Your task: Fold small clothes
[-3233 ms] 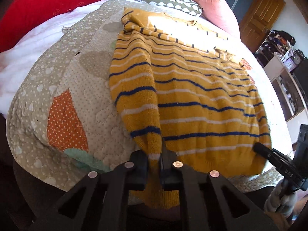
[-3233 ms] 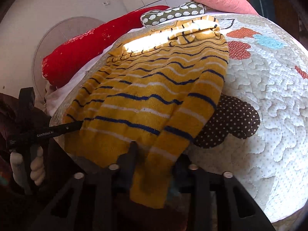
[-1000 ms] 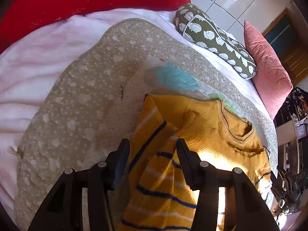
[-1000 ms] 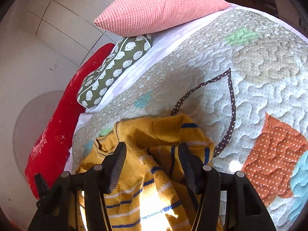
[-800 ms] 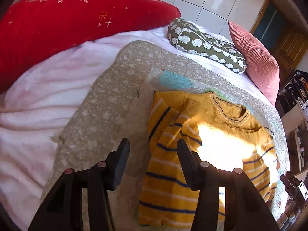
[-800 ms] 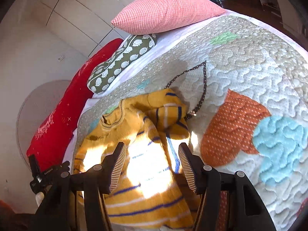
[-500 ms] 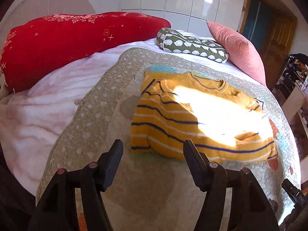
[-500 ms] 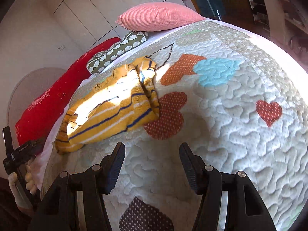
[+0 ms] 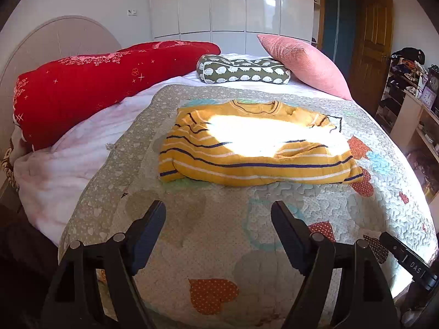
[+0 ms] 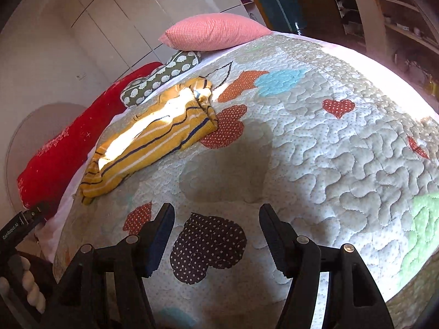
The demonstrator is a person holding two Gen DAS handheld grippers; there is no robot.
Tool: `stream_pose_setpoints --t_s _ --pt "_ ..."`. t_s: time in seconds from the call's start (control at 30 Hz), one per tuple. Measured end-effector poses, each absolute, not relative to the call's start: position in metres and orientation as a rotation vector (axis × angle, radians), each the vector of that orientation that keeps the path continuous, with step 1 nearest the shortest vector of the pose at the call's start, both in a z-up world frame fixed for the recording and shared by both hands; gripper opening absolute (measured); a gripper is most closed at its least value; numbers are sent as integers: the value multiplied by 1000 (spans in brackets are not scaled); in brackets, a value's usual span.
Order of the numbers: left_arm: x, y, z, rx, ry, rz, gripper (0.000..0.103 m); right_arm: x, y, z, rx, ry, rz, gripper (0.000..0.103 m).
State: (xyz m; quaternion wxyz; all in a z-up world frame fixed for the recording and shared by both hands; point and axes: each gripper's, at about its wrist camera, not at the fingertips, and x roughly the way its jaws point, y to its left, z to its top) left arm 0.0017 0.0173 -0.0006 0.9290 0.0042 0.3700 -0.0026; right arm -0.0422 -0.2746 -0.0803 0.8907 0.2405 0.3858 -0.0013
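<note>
1. Location: the sweater (image 9: 255,148) lies on the quilt (image 9: 219,246) of the bed, folded in half with the fold edge nearest the claws and the collar at the far side. It sits well apart from both claws.
2. Handling, as judged: soft knit, light, limp. It will sag and drape when lifted and layers may slip apart. Not fragile.
3. Grip points, as judged: take the two ends of the folded bundle, pinching all layers together at the side edges, one claw per end.
4. Left claw (image 9: 218,216): jaws spread and opening further. Nothing between them; only quilt shows in the gap.
5. Right claw (image 10: 216,219): jaws spread and opening further. Empty; it hangs over a dotted heart patch (image 10: 208,246), touching nothing.
</note>
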Motion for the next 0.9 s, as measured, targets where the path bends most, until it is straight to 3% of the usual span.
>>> stream_pose_setpoints --t_s 0.63,0.9 --pt "6 15 -24 3 833 -44 78 -46 -257 -86 436 799 4 68" --pt "84 63 -52 -192 952 -125 78 8 -286 -77 563 838 114 69"
